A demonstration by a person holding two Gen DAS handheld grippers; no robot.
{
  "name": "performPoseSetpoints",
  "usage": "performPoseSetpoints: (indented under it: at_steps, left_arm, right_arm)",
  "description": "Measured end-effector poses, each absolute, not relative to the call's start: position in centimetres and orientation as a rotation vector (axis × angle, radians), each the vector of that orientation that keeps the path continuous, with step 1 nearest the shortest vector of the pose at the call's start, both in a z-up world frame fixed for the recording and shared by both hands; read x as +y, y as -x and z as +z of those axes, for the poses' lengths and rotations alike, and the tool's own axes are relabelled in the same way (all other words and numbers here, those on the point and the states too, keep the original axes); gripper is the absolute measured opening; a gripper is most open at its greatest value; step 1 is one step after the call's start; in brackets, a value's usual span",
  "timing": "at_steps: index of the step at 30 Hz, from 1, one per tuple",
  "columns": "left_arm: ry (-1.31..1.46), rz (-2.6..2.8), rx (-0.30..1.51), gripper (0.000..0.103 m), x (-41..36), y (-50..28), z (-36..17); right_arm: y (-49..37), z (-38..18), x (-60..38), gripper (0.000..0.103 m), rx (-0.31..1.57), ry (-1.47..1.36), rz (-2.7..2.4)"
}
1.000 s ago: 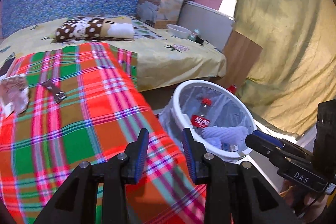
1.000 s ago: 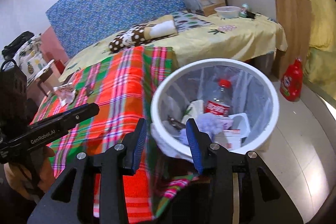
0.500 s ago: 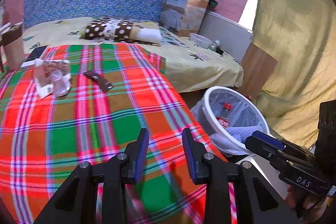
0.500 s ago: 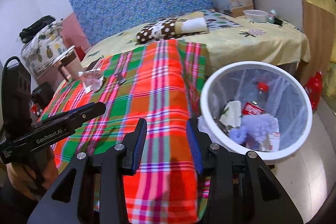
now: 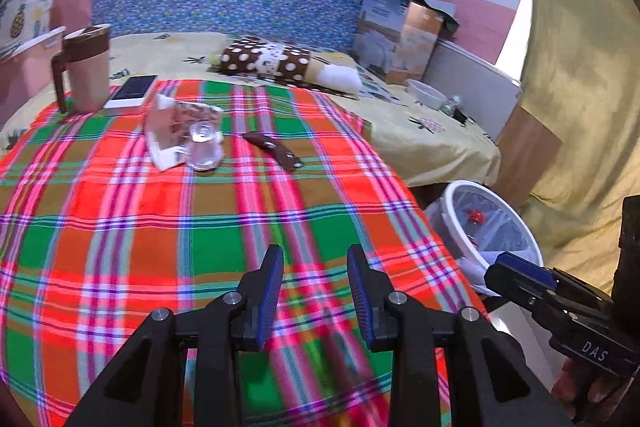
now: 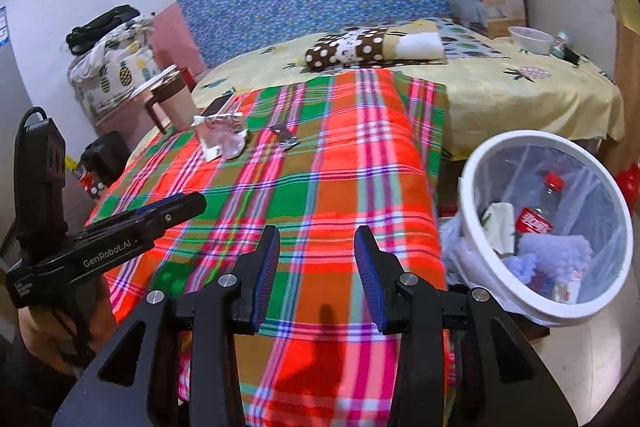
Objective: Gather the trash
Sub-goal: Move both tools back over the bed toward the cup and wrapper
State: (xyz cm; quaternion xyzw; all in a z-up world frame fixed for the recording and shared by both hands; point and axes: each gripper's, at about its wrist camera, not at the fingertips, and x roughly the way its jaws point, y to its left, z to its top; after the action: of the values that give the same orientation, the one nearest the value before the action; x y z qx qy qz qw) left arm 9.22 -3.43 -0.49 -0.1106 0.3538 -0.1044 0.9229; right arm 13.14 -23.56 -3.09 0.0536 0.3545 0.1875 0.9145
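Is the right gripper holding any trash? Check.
No: the right gripper stands open and empty above the plaid cloth.

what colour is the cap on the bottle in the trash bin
Red; the bottle cap shows best in the right wrist view, inside the white bin.

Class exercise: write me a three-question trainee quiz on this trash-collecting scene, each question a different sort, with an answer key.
1. True or false: the left gripper holds a wrapper.
2. What lies nearer the mug: A) the crumpled clear packaging, B) the dark brown wrapper?
3. Name the red-capped thing in the white bin.

Key: 1 false, both it and the right gripper are empty; 2 A; 3 a plastic bottle.
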Motion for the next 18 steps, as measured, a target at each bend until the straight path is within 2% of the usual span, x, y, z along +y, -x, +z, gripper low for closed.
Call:
performPoseSetpoints:
  at_steps: [18]
  left_arm:
    - [0.239, -0.116, 0.696, 0.033, 1.6, -12.2, 1.0]
  right_arm:
    - [-16.3, -1.8, -19.2, 0.041, 0.711, -0.06, 0.468]
